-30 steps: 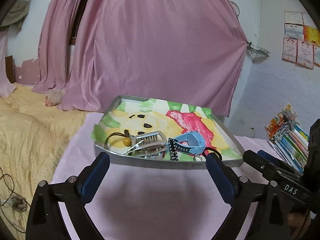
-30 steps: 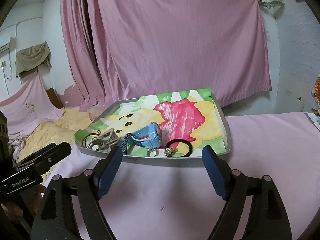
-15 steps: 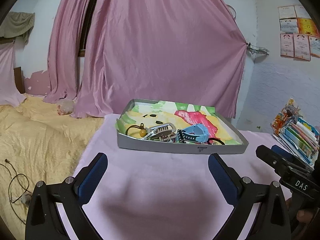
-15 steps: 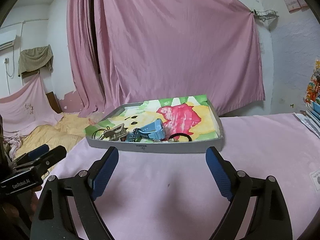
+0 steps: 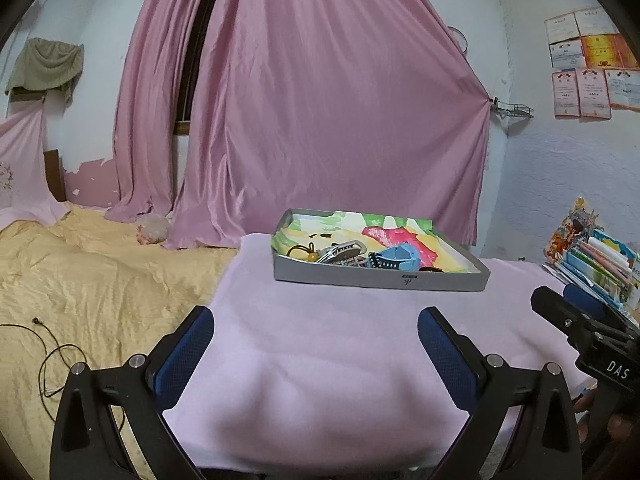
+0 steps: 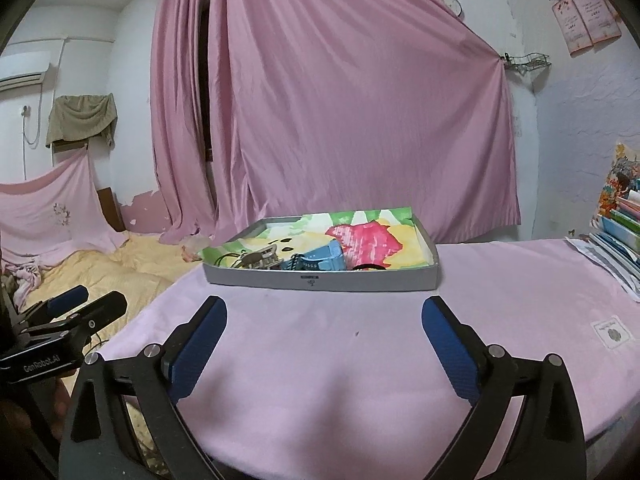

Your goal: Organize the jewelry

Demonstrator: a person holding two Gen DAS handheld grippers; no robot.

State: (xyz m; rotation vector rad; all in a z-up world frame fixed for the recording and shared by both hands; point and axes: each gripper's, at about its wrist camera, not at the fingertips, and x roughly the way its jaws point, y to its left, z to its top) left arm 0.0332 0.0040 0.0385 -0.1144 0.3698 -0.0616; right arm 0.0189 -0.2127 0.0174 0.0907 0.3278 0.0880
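A grey tray (image 5: 380,280) sat on the far part of a table covered with a pink cloth (image 5: 320,360), lined with a bright painted sheet. Near its front wall lay a blue watch (image 5: 400,258), a silver hair clip (image 5: 340,251), and a black hair tie with a yellow bead (image 5: 310,254); a second dark band beside the watch was mostly hidden. The left gripper (image 5: 316,344) and right gripper (image 6: 324,334) both hovered wide open and empty over the near cloth, well short of the tray. Books (image 5: 600,264) were stacked at the right.
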